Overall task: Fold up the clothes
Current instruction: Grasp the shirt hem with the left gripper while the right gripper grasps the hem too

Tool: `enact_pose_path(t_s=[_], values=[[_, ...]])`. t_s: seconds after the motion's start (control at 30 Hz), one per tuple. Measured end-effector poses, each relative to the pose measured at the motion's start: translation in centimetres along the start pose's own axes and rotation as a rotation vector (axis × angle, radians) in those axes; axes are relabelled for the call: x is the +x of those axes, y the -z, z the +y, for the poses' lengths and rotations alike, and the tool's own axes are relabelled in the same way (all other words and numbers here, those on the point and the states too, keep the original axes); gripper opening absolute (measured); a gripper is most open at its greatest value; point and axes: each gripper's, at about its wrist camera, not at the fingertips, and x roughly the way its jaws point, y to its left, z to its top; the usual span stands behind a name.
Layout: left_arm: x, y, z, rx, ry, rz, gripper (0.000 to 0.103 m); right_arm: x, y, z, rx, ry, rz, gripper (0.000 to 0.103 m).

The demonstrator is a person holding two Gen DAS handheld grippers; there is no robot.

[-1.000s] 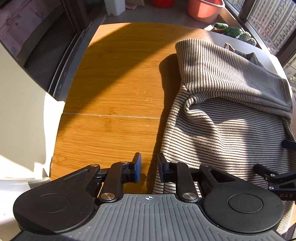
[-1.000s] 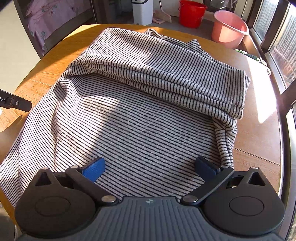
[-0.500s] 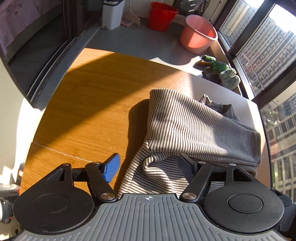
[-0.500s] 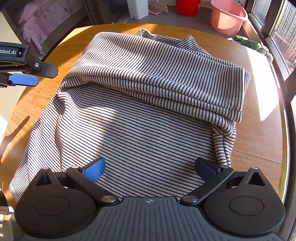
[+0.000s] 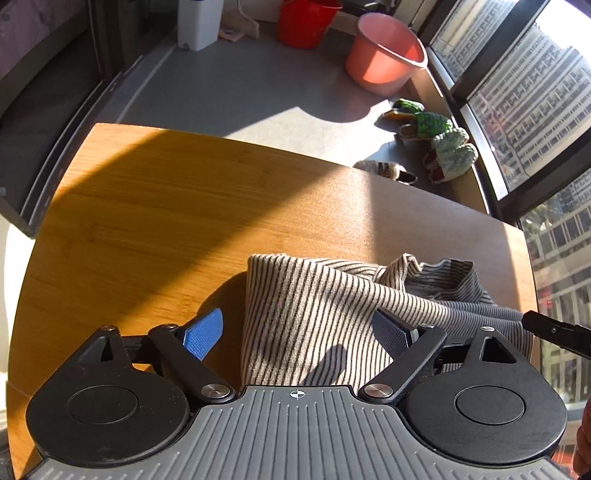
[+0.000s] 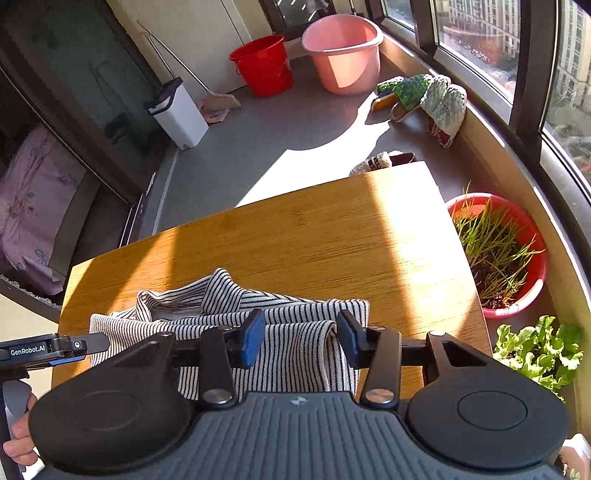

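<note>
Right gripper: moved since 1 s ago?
Yes. The right gripper has gone forward to the striped garment's far end; the wooden table's far edge and floor now show.

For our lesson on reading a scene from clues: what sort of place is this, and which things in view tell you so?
Probably an enclosed apartment balcony used for chores. Tall windows look onto high-rise blocks, a red bucket and pink basin stand on the floor, and potted greens sit beside the wooden table.

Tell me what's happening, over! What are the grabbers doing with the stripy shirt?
Left gripper open, straddling the striped shirt. Right gripper open, fabric between its fingers. Shirt bunched on the wooden table. Nothing in the way.
</note>
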Motion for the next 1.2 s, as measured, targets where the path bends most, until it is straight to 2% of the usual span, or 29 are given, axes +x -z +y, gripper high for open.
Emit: enact_pose_path(t_s=[0.1, 0.17, 0.33, 0.47, 0.53, 0.57, 0.63, 0.67, 0.7, 0.77, 0.8, 0.97, 1.03, 1.1, 1.2], values=[[-0.7, 0.1, -1.6, 0.099, 0.002, -0.05, 0.092, 0.6, 0.0, 2.6, -0.173, -0.04, -0.063, 0.042], [-1.1, 0.3, -2.7, 0.157, -0.031, -0.081, 0.092, 1.7, -0.3, 4.7, -0.269, -0.064, -0.072, 0.043], [-0.9, -0.3, -4.5, 0.249, -0.007, -0.08, 0.092, 6.4, -0.8, 6.9, -0.298, -0.05, 0.037, 0.044], [1.4, -1.4, -6.8, 0.347, 0.017, -0.069, 0.092, 7.1, -0.8, 6.6, -0.286, -0.028, 0.073, 0.026], [2.9, -1.7, -8.0, 0.401, 0.019, -0.069, 0.086, 7.1, -0.9, 6.2, -0.285, -0.038, 0.08, 0.02], [3.5, -1.8, -8.4, 0.425, 0.02, -0.065, 0.076, 7.0, -0.9, 6.0, -0.284, -0.049, 0.082, 0.019], [5.1, -1.8, -9.2, 0.473, -0.003, -0.042, 0.039, 7.1, -0.9, 5.8, -0.295, -0.063, 0.083, 0.016], [5.9, -1.7, -9.5, 0.493, -0.013, -0.026, 0.03, 7.1, -1.0, 5.8, -0.3, -0.07, 0.084, 0.014], [6.3, -1.6, -9.6, 0.505, -0.002, -0.035, 0.027, 7.2, -1.0, 5.8, -0.299, -0.081, 0.087, 0.01], [6.5, -1.5, -10.1, 0.54, -0.006, -0.044, 0.019, 7.2, -1.0, 5.9, -0.297, -0.085, 0.081, 0.009], [6.5, -1.5, -10.2, 0.548, -0.004, -0.046, 0.009, 7.1, -1.0, 6.1, -0.292, -0.089, 0.079, 0.009], [4.8, -2.2, -9.7, 0.508, 0.007, -0.074, 0.006, 5.2, -2.2, 6.9, -0.253, -0.146, 0.055, 0.006], [2.7, -2.5, -9.0, 0.476, 0.023, -0.113, 0.006, 3.6, -2.7, 7.4, -0.236, -0.182, 0.042, 0.006], [-0.8, -2.3, -7.9, 0.433, 0.071, -0.161, 0.006, 1.2, -2.6, 7.8, -0.226, -0.214, 0.026, 0.006], [-5.9, 0.2, -6.7, 0.416, 0.149, -0.2, 0.005, -3.2, -0.8, 8.4, -0.206, -0.256, 0.024, 0.006]])
